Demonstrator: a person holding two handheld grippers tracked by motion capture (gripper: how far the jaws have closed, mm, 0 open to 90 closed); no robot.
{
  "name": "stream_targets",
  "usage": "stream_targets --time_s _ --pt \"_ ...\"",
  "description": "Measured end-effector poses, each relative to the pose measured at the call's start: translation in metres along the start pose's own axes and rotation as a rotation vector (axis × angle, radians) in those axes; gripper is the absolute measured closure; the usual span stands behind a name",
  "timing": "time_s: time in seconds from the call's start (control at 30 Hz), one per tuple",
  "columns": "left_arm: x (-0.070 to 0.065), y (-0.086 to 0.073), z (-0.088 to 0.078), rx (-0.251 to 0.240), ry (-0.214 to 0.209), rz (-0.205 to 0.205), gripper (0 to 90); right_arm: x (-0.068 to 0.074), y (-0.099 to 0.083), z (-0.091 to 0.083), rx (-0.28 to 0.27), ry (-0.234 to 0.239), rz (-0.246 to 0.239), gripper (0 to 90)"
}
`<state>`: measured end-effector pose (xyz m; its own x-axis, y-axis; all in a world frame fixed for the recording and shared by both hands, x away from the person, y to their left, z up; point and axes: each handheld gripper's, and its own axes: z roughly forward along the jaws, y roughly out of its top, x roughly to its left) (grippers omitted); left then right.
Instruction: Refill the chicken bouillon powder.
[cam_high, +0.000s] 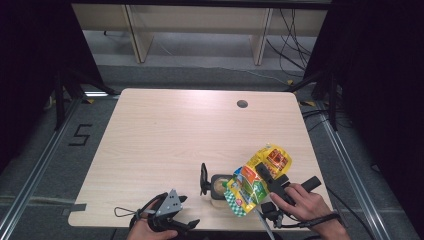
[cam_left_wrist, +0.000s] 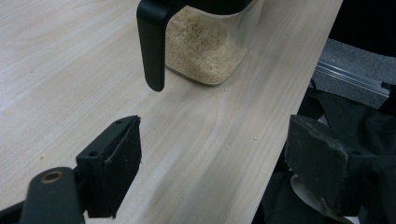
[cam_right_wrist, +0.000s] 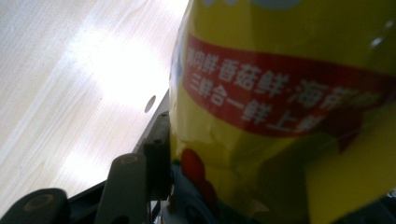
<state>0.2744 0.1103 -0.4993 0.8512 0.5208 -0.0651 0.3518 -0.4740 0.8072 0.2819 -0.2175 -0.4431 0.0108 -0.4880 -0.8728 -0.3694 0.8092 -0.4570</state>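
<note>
from above, the right gripper (cam_high: 271, 179) clamped a yellow packet (cam_high: 256, 181), tilted over a clear jar (cam_high: 219, 186) near the table (cam_high: 165, 135) front edge; the left gripper (cam_high: 172, 216) rested nearby. in the left gripper view, jaws stood wide before the grain-filled jar (cam_left_wrist: 208, 44). in the right gripper view, the packet (cam_right_wrist: 289, 107) sat against one jaw

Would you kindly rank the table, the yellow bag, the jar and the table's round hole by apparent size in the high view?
1. table
2. yellow bag
3. jar, partly hidden under the bag, so its rank is less certain
4. round hole
</note>
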Motion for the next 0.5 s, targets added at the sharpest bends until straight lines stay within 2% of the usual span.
stream_targets --time_s 0.5 --pt "-0.0001 0.0002 -0.0002 0.002 0.003 0.003 18.3 0.0000 -0.0012 -0.0008 0.002 -0.002 0.017 52.4"
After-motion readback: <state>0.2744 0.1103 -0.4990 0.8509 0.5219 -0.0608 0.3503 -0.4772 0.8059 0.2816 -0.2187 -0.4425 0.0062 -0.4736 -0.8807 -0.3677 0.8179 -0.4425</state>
